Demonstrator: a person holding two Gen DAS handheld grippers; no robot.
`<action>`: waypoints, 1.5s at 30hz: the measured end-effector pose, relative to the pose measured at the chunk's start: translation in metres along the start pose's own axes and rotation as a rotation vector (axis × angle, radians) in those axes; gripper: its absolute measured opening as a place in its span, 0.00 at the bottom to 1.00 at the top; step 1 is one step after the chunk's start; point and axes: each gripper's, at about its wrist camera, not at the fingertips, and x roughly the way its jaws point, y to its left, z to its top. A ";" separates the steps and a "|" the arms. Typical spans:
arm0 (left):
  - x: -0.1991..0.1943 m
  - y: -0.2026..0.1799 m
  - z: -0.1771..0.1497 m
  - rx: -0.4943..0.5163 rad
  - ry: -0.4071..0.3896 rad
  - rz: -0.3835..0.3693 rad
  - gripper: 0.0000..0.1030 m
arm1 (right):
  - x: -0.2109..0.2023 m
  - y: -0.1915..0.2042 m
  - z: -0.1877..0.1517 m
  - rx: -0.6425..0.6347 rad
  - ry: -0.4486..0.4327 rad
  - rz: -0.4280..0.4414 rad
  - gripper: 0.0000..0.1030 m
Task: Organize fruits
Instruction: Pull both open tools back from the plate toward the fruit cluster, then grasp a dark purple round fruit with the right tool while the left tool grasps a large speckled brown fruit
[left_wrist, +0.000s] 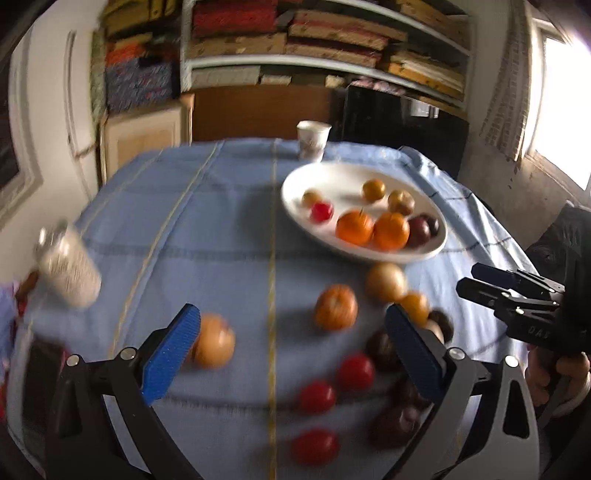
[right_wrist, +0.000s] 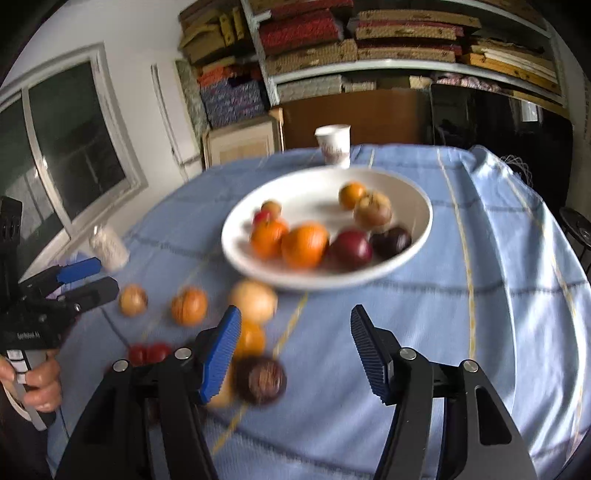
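Observation:
A white plate (left_wrist: 295, 177) (right_wrist: 314, 192) sits on the blue tablecloth with oranges (left_wrist: 354, 227) (right_wrist: 304, 245), dark plums (right_wrist: 351, 249) and small fruits in it. Loose fruit lies nearer: an orange (left_wrist: 335, 312), a pale yellow fruit (left_wrist: 214, 345), red ones (left_wrist: 356, 371) and dark plums (left_wrist: 395, 424). My left gripper (left_wrist: 291, 317) (right_wrist: 88, 280) hangs open and wide above them, holding nothing. My right gripper (right_wrist: 295, 314) (left_wrist: 476, 280) is open with bare cloth between its pads. A dark plum (right_wrist: 260, 380) lies on the cloth by its left finger. Both views are blurred.
A paper cup (left_wrist: 313, 140) (right_wrist: 334, 144) stands behind the plate at the table's far edge. A pale patterned glass (left_wrist: 70, 266) (right_wrist: 109, 247) stands at the left side. The cloth hangs over the right edge (right_wrist: 535, 258). Shelves with stacked boxes fill the back wall.

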 end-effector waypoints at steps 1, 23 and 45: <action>-0.004 0.005 -0.006 -0.019 -0.001 -0.014 0.95 | 0.000 0.003 -0.005 -0.014 0.024 -0.007 0.61; -0.017 0.028 -0.045 -0.082 0.024 -0.026 0.95 | 0.018 0.016 -0.028 -0.076 0.172 0.003 0.60; -0.032 0.031 -0.045 -0.045 -0.058 0.103 0.95 | 0.037 0.003 -0.020 0.057 0.157 0.085 0.40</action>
